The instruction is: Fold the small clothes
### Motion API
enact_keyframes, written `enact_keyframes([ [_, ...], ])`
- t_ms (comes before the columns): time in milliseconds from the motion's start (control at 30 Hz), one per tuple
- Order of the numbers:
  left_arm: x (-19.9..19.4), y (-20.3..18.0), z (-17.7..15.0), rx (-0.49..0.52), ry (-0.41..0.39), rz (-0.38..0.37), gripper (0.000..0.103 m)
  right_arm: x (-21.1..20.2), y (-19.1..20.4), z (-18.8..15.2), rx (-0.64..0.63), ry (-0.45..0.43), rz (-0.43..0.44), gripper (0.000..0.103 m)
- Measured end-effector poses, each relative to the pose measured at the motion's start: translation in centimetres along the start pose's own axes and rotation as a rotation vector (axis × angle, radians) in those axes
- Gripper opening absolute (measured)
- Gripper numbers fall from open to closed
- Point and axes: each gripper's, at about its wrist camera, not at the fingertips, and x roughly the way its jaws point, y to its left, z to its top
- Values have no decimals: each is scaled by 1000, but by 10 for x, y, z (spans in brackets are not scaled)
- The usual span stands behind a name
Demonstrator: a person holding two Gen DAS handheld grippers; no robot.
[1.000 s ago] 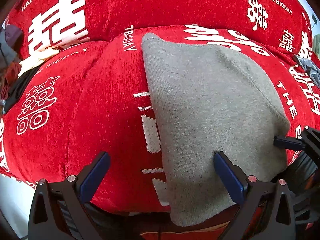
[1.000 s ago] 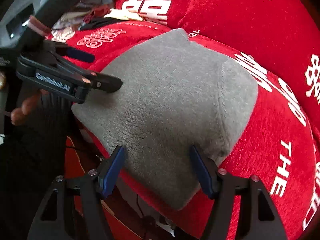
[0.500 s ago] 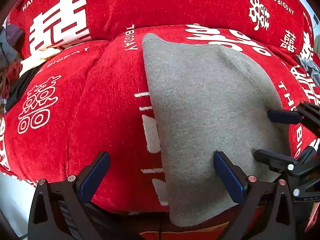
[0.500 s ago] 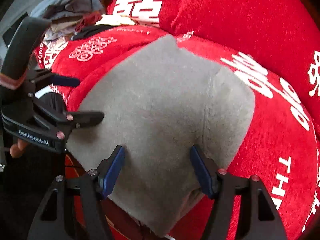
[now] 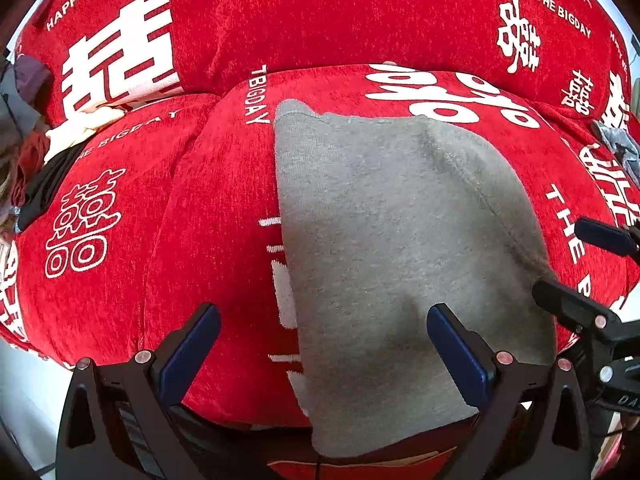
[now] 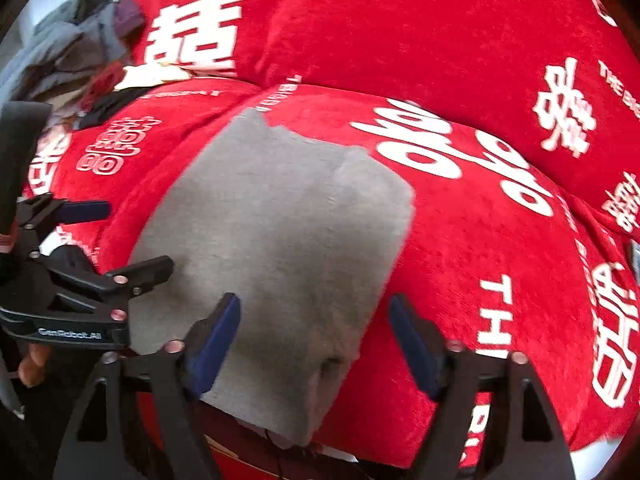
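One clothes heap [image 6: 76,52] beyond cushion [image 6: 460,248]

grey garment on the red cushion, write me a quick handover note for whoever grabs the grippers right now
Left gripper: open, holding nothing, above the garment's near left edge.
Right gripper: open, its jaws have just been opening; cloth lies below them, not pinched.
Grey garment: lying folded flat on the red cushion, near end hanging over the front edge.
Pile of other clothes: far left on the sofa.
Done: this piece looks folded and released.
Left: probably set it aside, then fetch the next piece.
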Motion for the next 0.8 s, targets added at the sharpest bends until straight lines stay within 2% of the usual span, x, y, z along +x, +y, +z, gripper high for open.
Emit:
enact_keyframes([
  [133, 2, -5, -3, 9, 21, -1, 103, -2, 6, -4, -21, 6, 12, 80],
  [233, 3, -4, -4, -6, 29, 0, 103, 1, 10, -8, -49, 19, -26, 80],
  [400, 5, 1, -6, -28, 47, 59, 103, 5, 7, -10, -32, 38, -27, 80],
  [800, -2, -2, -4, -46, 33, 44, 103, 0, 6, -7, -33, 27, -27, 80],
])
